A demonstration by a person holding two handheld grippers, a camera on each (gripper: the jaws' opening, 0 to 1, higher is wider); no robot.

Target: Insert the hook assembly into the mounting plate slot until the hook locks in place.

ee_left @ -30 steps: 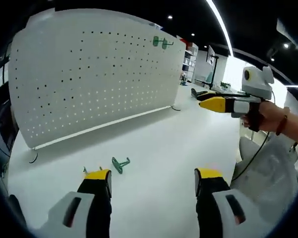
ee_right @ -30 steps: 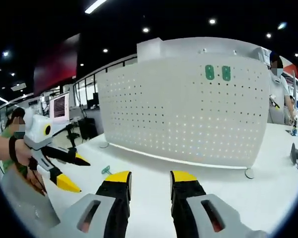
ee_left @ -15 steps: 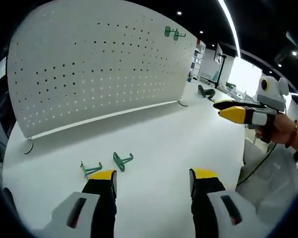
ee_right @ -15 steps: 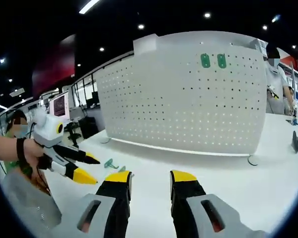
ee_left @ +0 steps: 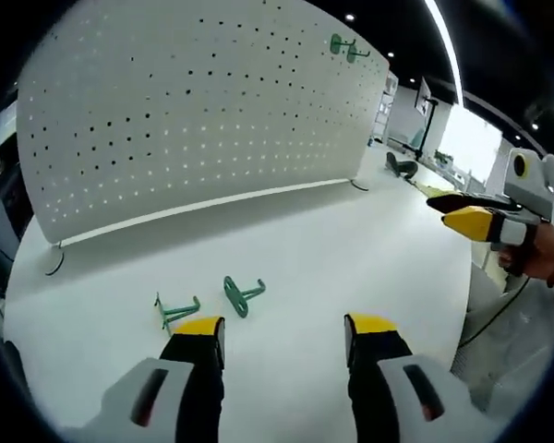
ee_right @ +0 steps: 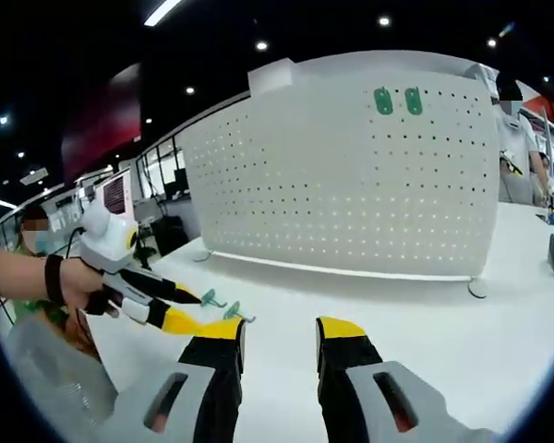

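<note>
A white pegboard [ee_left: 194, 111] stands upright on the white table; two green hooks [ee_left: 346, 45] hang near its top right corner, also seen as green hooks [ee_right: 397, 101] in the right gripper view. Two loose green hooks lie on the table: one hook [ee_left: 242, 295] and another hook [ee_left: 174, 310], just ahead of my left gripper [ee_left: 284, 334], which is open and empty. My right gripper [ee_right: 279, 337] is open and empty too, held above the table. It appears at the right as the other gripper [ee_left: 485, 217]. The left gripper [ee_right: 180, 309] reaches toward the loose hooks [ee_right: 223, 306].
The pegboard [ee_right: 351, 175] rests on small feet [ee_right: 476, 291] at the table's far side. A person stands at the right behind it [ee_right: 517, 148]. Bare white tabletop [ee_left: 351, 258] stretches between the pegboard and me. Shelves and office gear fill the background.
The left gripper has moved forward and lower toward the two loose hooks, which now lie just before its jaws. The right gripper has held about still and open.
</note>
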